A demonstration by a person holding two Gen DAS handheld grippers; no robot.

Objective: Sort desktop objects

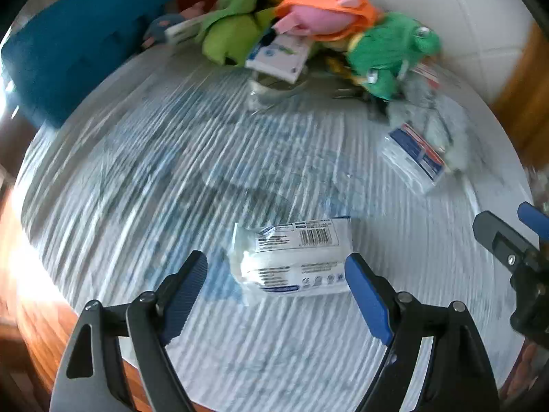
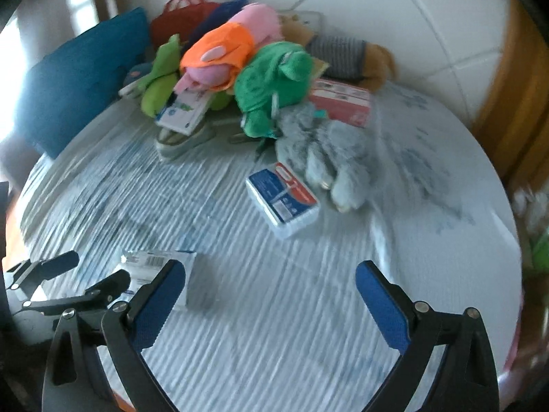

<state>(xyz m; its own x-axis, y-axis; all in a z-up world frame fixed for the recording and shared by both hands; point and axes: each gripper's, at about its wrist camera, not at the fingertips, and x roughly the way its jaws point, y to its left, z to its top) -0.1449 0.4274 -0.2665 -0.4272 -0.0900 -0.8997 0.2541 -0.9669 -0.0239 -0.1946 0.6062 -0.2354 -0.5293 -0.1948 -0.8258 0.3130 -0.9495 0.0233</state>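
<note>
Left wrist view: left claw (image 1: 276, 267) stands wide apart, nothing pinched, angled down at the round table with the white-and-blue ribbed cloth (image 1: 171, 171). A white plastic-wrapped flat packet with a barcode label (image 1: 293, 257) lies flat on the cloth right between the two blue-padded fingers (image 1: 369, 298), nearer the right one; whether that pad touches the packet edge, cannot tell. Left pad stays clear of it. Further off to the right lies a clear plastic box with a blue-and-red label (image 1: 415, 154), beside a grey fluffy plush (image 1: 435, 120). Far edge of the table holds a pile: dark green frog plush (image 1: 391, 51), pink plush in an orange hood (image 1: 322, 10), lime green plush (image 1: 230, 27), and a white box with blue print (image 1: 278, 55) tucked under the pile. A teal cushion (image 1: 79, 51) sits off the table at left. The right claw's tip (image 1: 514, 237) shows at the right edge. Picture is motion-blurred.

Right wrist view: right claw (image 2: 271, 295) also gapes wide, empty, over bare cloth (image 2: 274, 309). The wrapped packet (image 2: 154, 271) lies to its left, partly behind its left finger, with the left claw (image 2: 89, 271) reaching around it. The labelled clear box (image 2: 283, 202) sits ahead, well apart from the right claw, touching the grey plush (image 2: 329, 161). Behind it sit the frog plush (image 2: 271, 82), a red-and-white carton (image 2: 343, 103) and a red bag (image 2: 182, 17) at the back.
</note>
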